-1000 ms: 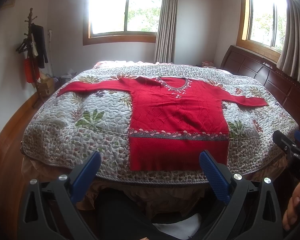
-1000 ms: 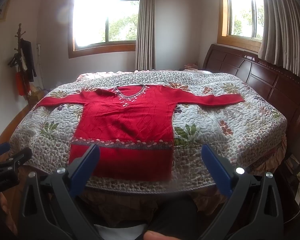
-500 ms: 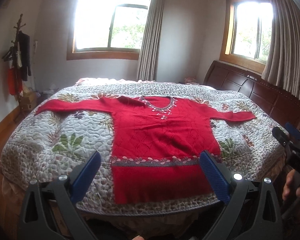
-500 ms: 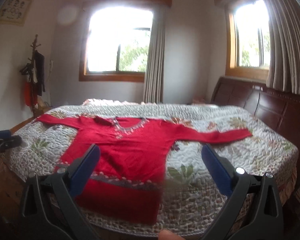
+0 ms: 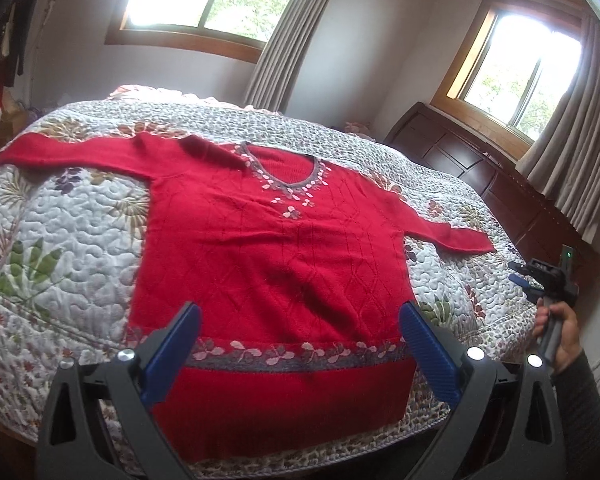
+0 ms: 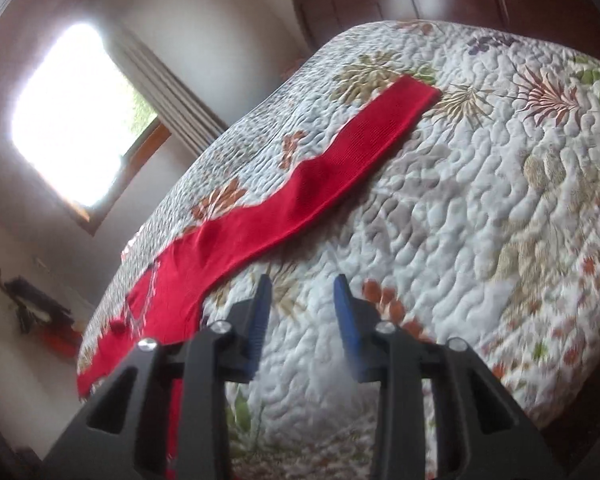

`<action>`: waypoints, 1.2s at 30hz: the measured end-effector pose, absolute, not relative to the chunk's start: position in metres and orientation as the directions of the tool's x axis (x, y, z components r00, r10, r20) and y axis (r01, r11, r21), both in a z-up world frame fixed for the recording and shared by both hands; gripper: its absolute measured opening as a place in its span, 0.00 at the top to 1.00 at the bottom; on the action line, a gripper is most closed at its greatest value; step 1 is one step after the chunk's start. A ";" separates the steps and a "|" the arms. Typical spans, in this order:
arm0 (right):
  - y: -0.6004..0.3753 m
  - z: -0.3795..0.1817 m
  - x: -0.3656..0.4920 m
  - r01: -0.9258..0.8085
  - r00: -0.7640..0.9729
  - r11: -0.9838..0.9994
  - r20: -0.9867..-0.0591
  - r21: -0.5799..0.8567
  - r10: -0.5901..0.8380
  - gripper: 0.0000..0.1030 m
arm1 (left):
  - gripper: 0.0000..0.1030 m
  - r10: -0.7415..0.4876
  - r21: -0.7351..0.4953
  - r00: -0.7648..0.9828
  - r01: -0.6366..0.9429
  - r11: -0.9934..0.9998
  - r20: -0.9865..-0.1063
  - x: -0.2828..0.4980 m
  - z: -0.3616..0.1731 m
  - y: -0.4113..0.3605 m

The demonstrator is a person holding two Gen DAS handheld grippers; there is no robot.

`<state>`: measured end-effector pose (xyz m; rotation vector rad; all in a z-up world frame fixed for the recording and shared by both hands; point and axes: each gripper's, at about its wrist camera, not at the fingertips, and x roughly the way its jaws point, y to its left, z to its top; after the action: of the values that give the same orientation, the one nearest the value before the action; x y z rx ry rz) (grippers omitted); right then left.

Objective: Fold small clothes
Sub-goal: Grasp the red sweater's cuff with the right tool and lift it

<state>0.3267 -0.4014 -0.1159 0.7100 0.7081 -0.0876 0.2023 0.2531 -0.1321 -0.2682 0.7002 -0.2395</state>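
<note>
A bed under a floral quilted cover fills the room. Wood-framed windows glow at 11 and 2 o'clock (both overexposed), grey curtains beside them, a dark wooden headboard at 3.

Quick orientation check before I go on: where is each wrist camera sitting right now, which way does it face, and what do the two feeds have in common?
Left wrist: above the bed's near edge, facing the red sweater; left tool open, the other hand at right.
Right wrist: low and rolled, facing the sweater's sleeve across the quilt; right tool narrowly open, empty.
Shared: sweater, quilt.
</note>
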 end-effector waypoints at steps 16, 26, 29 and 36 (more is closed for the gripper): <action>-0.580 -0.171 0.474 0.575 0.743 0.457 -0.667 0.678 0.054 0.68 | 0.04 -0.269 -0.283 0.683 0.095 0.954 -0.679 0.276 -0.176 0.219; -0.568 -0.164 0.511 0.587 0.715 0.529 -0.699 0.613 0.016 0.95 | 0.04 -0.267 -0.271 0.656 0.098 0.957 -0.706 0.286 -0.195 0.220; -0.545 -0.143 0.517 0.540 0.735 0.601 -0.678 0.590 0.005 0.96 | 0.04 -0.267 -0.278 0.638 0.085 0.957 -0.722 0.287 -0.199 0.228; -0.445 -0.062 0.546 0.347 0.784 0.812 -0.620 0.468 0.022 0.96 | 0.04 -0.375 -0.365 0.571 0.138 0.921 -0.730 0.290 -0.198 0.245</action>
<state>0.5465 -0.4455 -0.0617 0.6058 0.6538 -0.1874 0.2900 0.2449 -0.1983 -0.2813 0.9169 -0.3053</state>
